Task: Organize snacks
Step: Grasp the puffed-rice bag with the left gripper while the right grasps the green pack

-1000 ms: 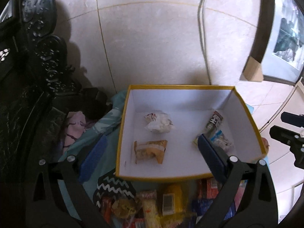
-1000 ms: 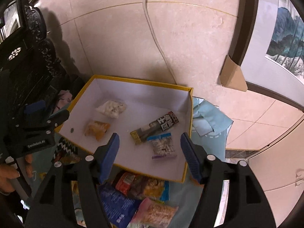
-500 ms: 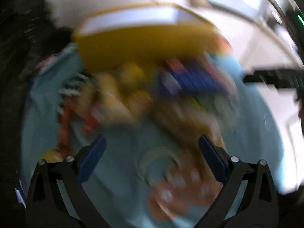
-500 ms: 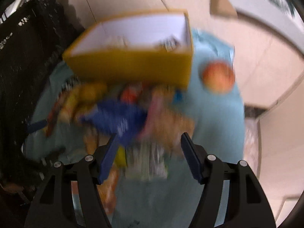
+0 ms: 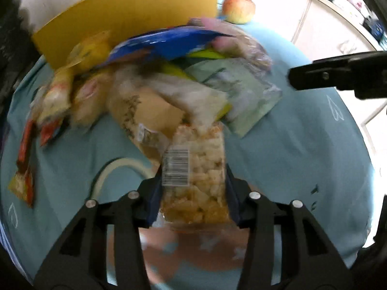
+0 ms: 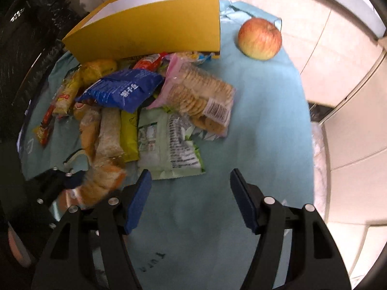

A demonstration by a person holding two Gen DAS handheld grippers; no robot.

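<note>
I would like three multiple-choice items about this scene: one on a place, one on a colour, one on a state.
1. Where is the apple?
A. in the box
B. on the blue cloth, beside the box
C. on the snack pile

2. The outside of the box is:
A. yellow
B. red
C. green

3. Between the right gripper pads there is:
A. a biscuit pack
B. the apple
C. nothing

Key: B, it sits on cloth right of the box; A, its front wall is yellow; C, only bare cloth shows there.

The left gripper point(image 5: 192, 193) is closing on a clear packet of golden puffed-rice snack with a barcode label point(image 5: 193, 176), its blue pads against the packet's sides, above the pale-blue tablecloth point(image 5: 302, 157). Beyond lie heaped snack packets point(image 5: 150, 72), a yellow cardboard box point(image 5: 130, 17) and a red-yellow apple point(image 5: 238, 8).
</note>
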